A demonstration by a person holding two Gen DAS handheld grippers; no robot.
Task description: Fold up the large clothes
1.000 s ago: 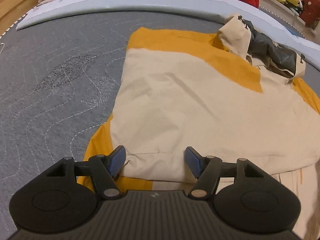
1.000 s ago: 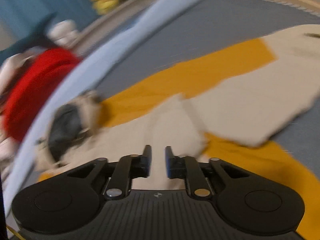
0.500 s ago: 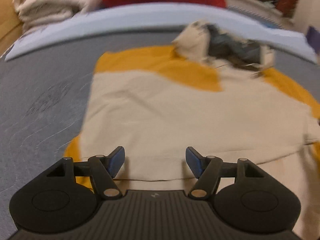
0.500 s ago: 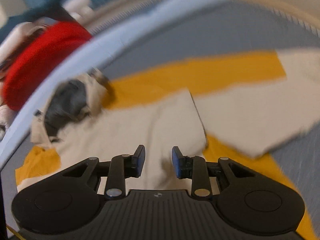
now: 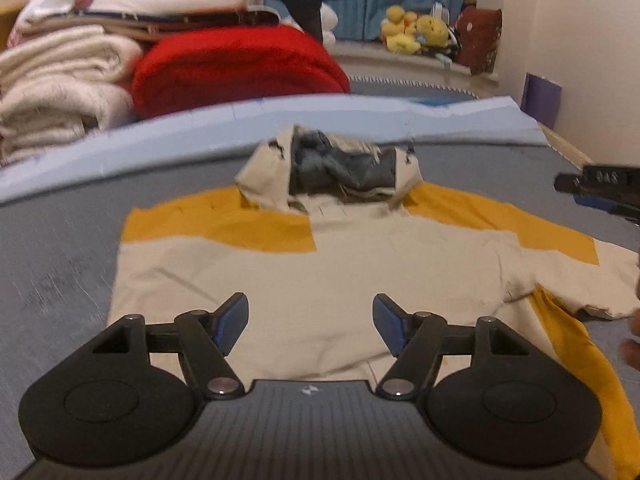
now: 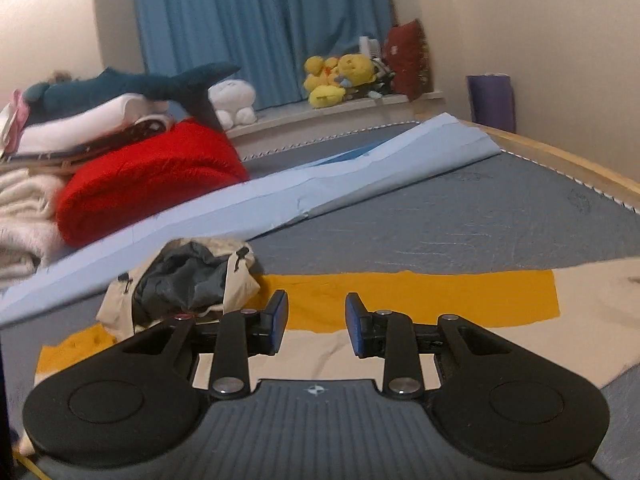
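My left gripper [image 5: 310, 322] has its jaws wide, and they have just been opening a bit more. Nothing is between them. My right gripper [image 6: 316, 322] has its jaws only partly apart. They have just been opening too, and they hold nothing.

Straight ahead of my left gripper, at 12 o'clock, lies the jacket [image 5: 320, 280]. It is cream with yellow bands, and it lies flat on the grey bed [image 5: 60, 248]. Its hood [image 5: 332, 168] is at the far end, also at 12 o'clock. So the jacket runs long from me up to the hood, and my left gripper is over its middle line.

From my right gripper, the hood [image 6: 188, 276] is at about 10 o'clock. A yellow band [image 6: 420, 298] runs across from 12 o'clock to 2 o'clock. In my left view, the right gripper's tip [image 5: 600, 188] shows at 2 o'clock, out past the jacket's right shoulder.

One cream part [image 5: 592, 280] sticks out to the right, at about 3 o'clock. I think it is a sleeve. My right gripper is nearer to it. I think that side gets folded in next, across toward the middle line.

Farther back, at 11 o'clock, is a red blanket [image 5: 236, 68].
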